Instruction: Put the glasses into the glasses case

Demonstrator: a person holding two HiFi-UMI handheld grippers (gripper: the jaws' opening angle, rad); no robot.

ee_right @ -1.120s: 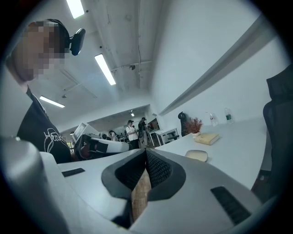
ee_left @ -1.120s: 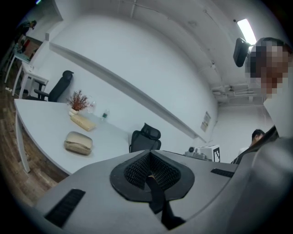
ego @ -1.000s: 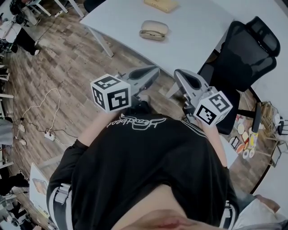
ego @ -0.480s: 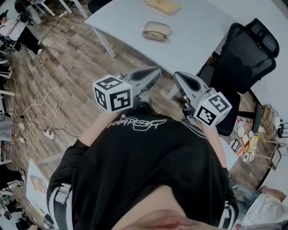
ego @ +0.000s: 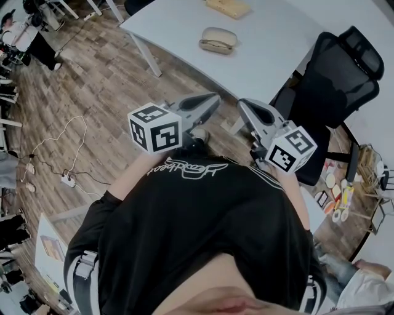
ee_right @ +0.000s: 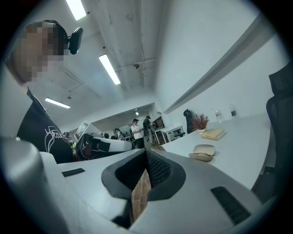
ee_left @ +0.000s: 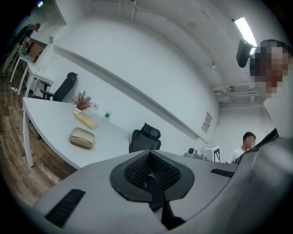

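A beige glasses case lies on the white table, its lid a crack open; I cannot make out glasses in it. It also shows small in the left gripper view and the right gripper view. My left gripper and right gripper are held side by side in front of the person's chest, over the wooden floor and well short of the table. Both point toward the table, jaws together, nothing between them.
A tan flat box lies beyond the case, with a small plant behind it. A black office chair stands at the table's right side. Cables and a power strip lie on the floor at left. People stand in the background.
The table and case have drifted slightly right in the head view as the person edges along. Both grippers keep the same pose, jaws shut.
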